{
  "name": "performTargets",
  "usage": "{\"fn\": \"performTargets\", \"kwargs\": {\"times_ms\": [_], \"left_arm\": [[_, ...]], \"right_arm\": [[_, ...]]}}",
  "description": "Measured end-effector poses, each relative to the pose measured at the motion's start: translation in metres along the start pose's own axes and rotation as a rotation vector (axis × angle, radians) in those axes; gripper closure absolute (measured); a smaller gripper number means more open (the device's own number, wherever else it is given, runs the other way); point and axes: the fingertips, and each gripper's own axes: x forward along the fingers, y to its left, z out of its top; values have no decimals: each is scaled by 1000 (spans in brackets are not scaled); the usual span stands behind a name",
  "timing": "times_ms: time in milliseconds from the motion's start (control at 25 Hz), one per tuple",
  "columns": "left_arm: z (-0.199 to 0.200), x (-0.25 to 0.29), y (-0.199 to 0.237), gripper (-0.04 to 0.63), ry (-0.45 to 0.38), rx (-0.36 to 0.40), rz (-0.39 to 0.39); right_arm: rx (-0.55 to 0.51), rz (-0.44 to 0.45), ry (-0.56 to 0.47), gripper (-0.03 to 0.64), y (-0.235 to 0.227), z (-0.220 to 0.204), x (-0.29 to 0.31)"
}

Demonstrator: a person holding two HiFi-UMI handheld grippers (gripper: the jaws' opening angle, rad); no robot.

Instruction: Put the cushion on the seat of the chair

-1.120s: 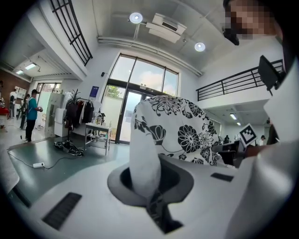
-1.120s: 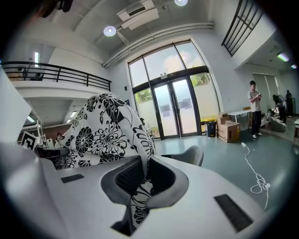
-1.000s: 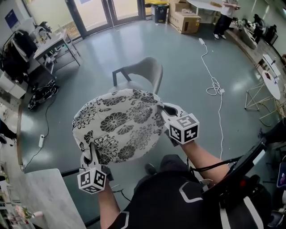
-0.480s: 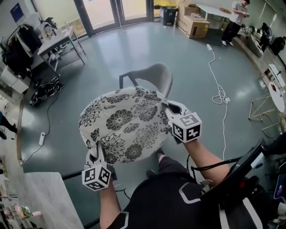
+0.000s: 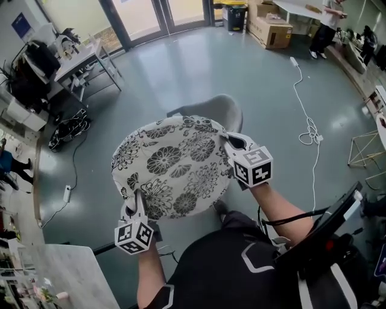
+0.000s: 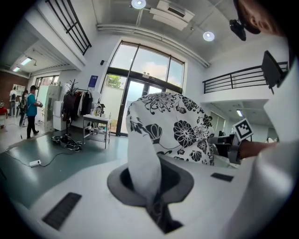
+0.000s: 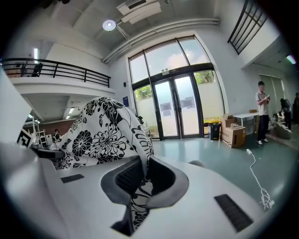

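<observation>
A round white cushion (image 5: 172,166) with black flowers hangs spread between my two grippers, over a grey chair (image 5: 211,113). Only the chair's backrest shows beyond the cushion's far edge; its seat is hidden. My left gripper (image 5: 134,204) is shut on the cushion's near left edge (image 6: 145,172). My right gripper (image 5: 232,142) is shut on its right edge (image 7: 142,158). In the left gripper view the cushion rises from the jaws, with the right gripper's marker cube (image 6: 243,129) behind it.
A white cable (image 5: 307,114) snakes over the grey-green floor at the right. A table with bags (image 5: 72,60) stands far left, cardboard boxes (image 5: 270,27) and a standing person (image 5: 329,24) at the back, glass doors (image 5: 160,15) beyond. A pale tabletop corner (image 5: 54,274) lies near left.
Both grippers have carried the cushion forward toward the chair. The chair now lies mostly beneath the cushion, with only its backrest showing.
</observation>
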Motion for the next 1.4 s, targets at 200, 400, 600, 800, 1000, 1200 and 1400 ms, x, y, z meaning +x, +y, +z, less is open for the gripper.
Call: {"fn": "performTargets", "kwargs": {"times_ms": [200,400,600,800,1000,1200,1400], "left_arm": [[33,83,-10,575,30,13,15],[12,96,0,575,65,29,25],[3,102,3,575,101,20,55],[-27,129,17,575,144,19,64],[-54,176,41,575,183,-22,68],[-91,218,47,575,245,-61,21],[-103,257,84,575,354,-62,-13]], "right_arm": [[0,19,32,589,-58,29,67],[29,20,63,589,-62,1,86],[20,38,104,589,-63,-9,95],[5,43,154,589,-72,-40,128],[-24,18,220,589,-84,-71,177],[-66,-49,320,589,-105,-108,198],[-82,-72,431,589,-102,-123,243]]}}
